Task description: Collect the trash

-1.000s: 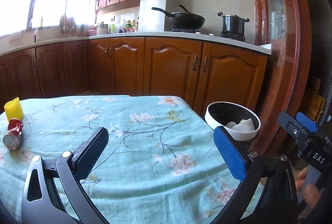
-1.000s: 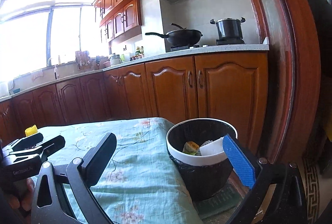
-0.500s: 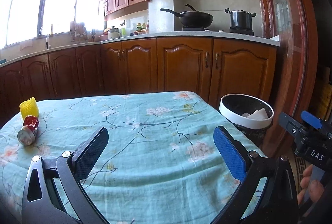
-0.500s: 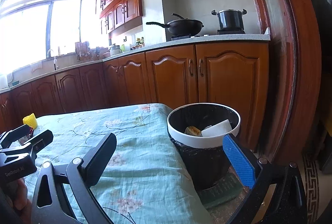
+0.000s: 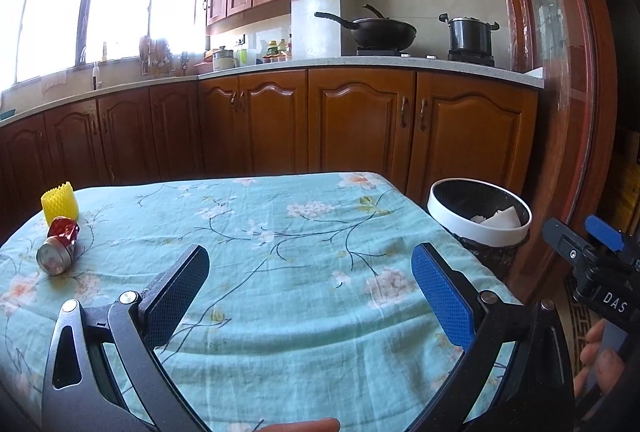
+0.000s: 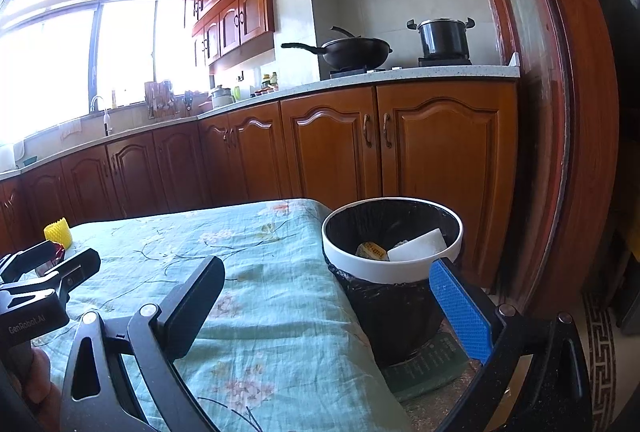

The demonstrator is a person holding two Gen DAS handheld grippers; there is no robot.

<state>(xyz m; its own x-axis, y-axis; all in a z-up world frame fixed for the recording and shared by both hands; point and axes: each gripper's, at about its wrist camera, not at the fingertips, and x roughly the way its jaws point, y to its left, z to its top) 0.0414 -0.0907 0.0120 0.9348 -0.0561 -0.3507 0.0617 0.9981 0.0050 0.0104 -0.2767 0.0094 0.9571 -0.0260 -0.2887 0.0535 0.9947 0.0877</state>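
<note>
Room: wood-cabinet kitchen with a bright window; you stand at a table (image 5: 280, 232) covered in a teal flowered cloth.
Left gripper (image 5: 310, 292): you hold it low over the near part of the table, fingers wide apart, nothing between them.
Right gripper (image 6: 328, 304): fingers also spread, empty, aimed over the table's right edge toward the bin.
Trash on the table: a crushed red can (image 5: 58, 246) lies on its side at the far left, with a yellow foam net sleeve (image 5: 60, 202) just behind it; I cannot tell if they touch.
Bin (image 6: 392, 256): white-rimmed, lined with a black bag, standing on the floor just beside the table's right edge, already holding a white piece and a yellowish scrap.
Progress: judged from this, two items remain to collect, and both are well apart from either gripper.
Risk: the can may roll when your fingers close on its round side; the soft sleeve may crush or slip; the loose cloth may bunch and drag under the fingers.
Left view only: shows the can clearly.
Right view only: shows the bin's contents and a green mat (image 6: 428, 360) under it; the left gripper mostly hides the can.
</note>
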